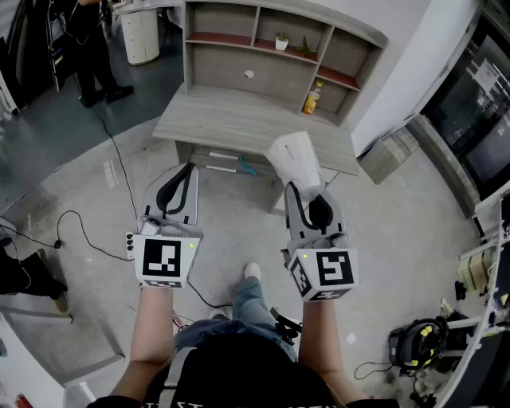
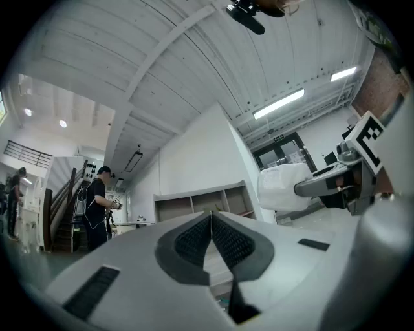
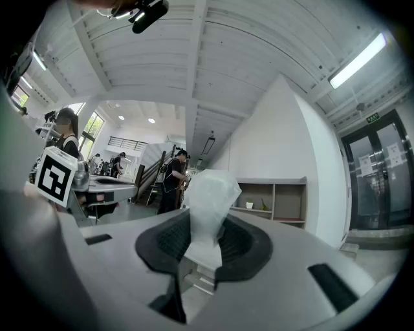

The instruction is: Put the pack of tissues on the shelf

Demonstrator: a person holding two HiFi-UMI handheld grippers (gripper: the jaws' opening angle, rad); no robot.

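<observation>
Desk (image 1: 231,119) before the shelf (image 1: 219,20) lies open; bottle (image 1: 312,98) crowds its right.

The pack of tissues (image 1: 295,159) wears thin, crinkly, milky plastic — the desk (image 1: 231,119) and shelf (image 1: 219,19) show matt, pale wood grain.

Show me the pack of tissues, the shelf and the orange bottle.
pack of tissues (image 1: 293,159), head view, wrapper's middle.
shelf (image 1: 211,72), head view, bare back panel.
orange bottle (image 1: 312,98), head view, its body.

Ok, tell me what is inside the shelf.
A small potted plant stands in the shelf's top row, a bottle lower right. The top board covers the top row's upper part.
</observation>
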